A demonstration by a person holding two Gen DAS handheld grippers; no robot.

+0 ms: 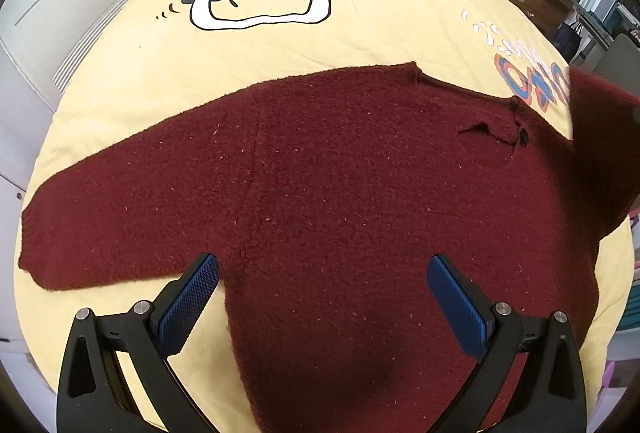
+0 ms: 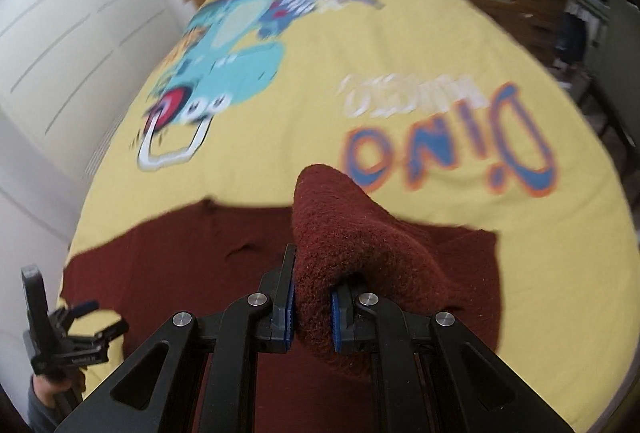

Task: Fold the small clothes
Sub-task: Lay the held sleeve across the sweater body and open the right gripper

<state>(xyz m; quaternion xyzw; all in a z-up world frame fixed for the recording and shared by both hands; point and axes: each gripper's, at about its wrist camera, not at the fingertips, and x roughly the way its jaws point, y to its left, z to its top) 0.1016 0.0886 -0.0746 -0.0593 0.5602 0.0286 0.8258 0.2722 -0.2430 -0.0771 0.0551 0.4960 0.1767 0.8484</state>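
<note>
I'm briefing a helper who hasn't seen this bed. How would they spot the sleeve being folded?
Start from the yellow dinosaur bedspread and find the dark red sweater spread across its near end. Its left sleeve lies flat, while the right sleeve is lifted off the cover, pinched in the right gripper.

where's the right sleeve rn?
In the right wrist view the right sleeve is lifted off the yellow bedspread, pinched in the right gripper, just below the "Dino" lettering.
</note>
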